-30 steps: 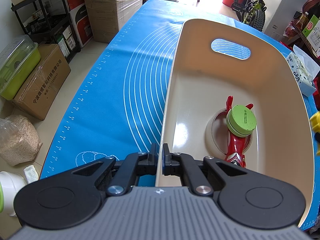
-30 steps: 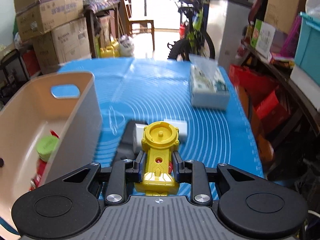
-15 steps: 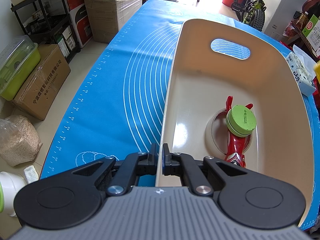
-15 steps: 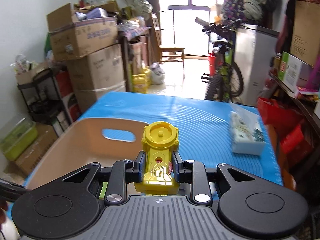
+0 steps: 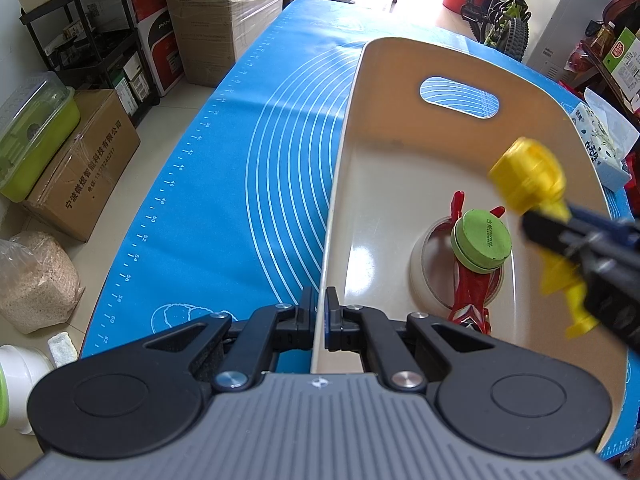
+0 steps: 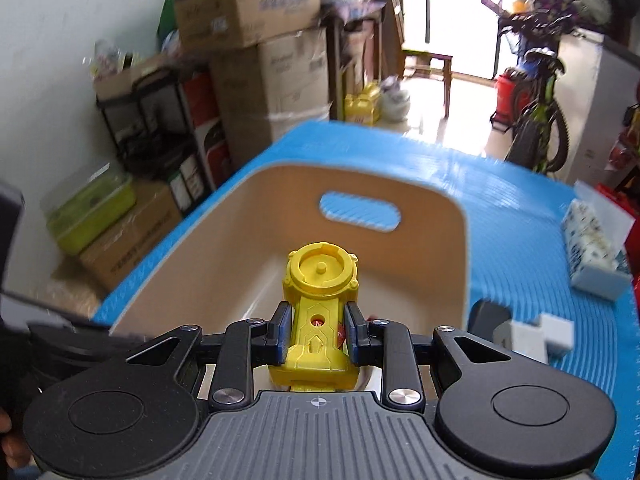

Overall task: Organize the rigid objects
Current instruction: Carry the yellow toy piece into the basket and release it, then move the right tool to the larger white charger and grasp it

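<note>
A yellow plastic toy [image 6: 320, 312], with a round ringed head and a flat handle, is clamped by its handle between the fingers of the right gripper [image 6: 317, 334] and is held in the air above the open cream bin [image 5: 400, 184], its round end pointing toward the far wall with the handle slot. In the left wrist view the same toy [image 5: 528, 178] is seen blurred over the right part of the bin, with the right gripper [image 5: 560, 224] behind it.

On the bin's floor a roll of clear tape [image 5: 424, 264] is seen lying flat, a red toy [image 5: 472, 288] is laid across it, and a green round disc [image 5: 482, 240] rests on top of the red toy. These lie near the bin's near right part, well below the yellow toy.

The near left rim of the bin is pinched by the left gripper [image 5: 320, 320]; its fingers are drawn together with only the thin wall between them, one inside and one outside.

The bin stands on a blue mat [image 5: 240, 184] with white curved lines, by which the worktop is covered. To the right of the bin, on the mat, a tissue pack [image 6: 592, 256] and a small white block [image 6: 536, 336] are seen, the block just beside the bin's right wall. Cardboard boxes [image 6: 248, 12] and a bicycle [image 6: 536, 104] are seen beyond the worktop.
</note>
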### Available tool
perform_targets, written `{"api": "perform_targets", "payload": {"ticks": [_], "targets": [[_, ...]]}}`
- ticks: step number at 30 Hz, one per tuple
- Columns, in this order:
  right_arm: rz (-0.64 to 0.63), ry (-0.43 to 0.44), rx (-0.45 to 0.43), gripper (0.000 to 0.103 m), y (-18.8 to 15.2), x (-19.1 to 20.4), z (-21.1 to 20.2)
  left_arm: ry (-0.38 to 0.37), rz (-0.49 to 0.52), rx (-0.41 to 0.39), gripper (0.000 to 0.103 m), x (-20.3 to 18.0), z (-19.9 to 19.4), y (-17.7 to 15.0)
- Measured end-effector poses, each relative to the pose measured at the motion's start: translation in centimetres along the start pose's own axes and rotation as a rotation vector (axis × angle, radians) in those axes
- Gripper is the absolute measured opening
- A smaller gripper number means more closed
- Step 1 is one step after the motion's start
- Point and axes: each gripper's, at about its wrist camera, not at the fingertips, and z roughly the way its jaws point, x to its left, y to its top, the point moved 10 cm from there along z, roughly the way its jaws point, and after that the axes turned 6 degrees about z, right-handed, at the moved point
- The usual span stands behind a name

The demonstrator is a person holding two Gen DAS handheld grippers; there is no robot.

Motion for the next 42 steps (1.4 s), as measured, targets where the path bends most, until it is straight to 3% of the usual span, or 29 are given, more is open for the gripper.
{"api": "perform_targets", "payload": {"ticks": [6, 12, 13, 16, 21, 28, 38, 39, 42], "targets": [[-0.004, 0.011, 0.130, 0.036, -3.0, 0.8, 2.3, 0.000, 0.000, 0.001, 0.006, -0.2, 0.0, 0.1], [0.011, 0.002, 0.206, 0.037, -4.3, 0.7, 3.3, -0.001, 0.001, 0.002, 0.006, -0.2, 0.0, 0.0], [0.017, 0.004, 0.196, 0.039, -4.3, 0.6, 3.1, -0.001, 0.002, 0.002, 0.006, -0.1, 0.0, 0.0], [0.030, 0.013, 0.163, 0.061, -3.7, 0.4, 2.2, -0.001, 0.003, 0.002, 0.006, -0.1, 0.0, 0.0], [0.035, 0.035, 0.113, 0.074, -1.9, 0.0, -0.1, -0.001, 0.002, 0.002, 0.006, 0.0, 0.0, 0.0], [0.086, -0.017, 0.010, 0.079, 1.1, -3.6, -2.7, 0.000, 0.003, 0.002, 0.006, -0.1, 0.0, 0.0], [0.184, -0.164, -0.056, 0.081, 1.3, -12.6, -2.3, 0.008, 0.008, 0.004, 0.006, -0.1, 0.0, 0.1], [0.207, -0.149, -0.058, 0.087, 1.1, -13.4, -2.1, 0.009, 0.008, 0.004, 0.006, -0.1, 0.0, 0.1], [0.259, -0.101, -0.075, 0.094, 0.6, -15.0, -1.6, 0.012, 0.008, 0.005, 0.006, -0.1, 0.0, 0.2]]}}
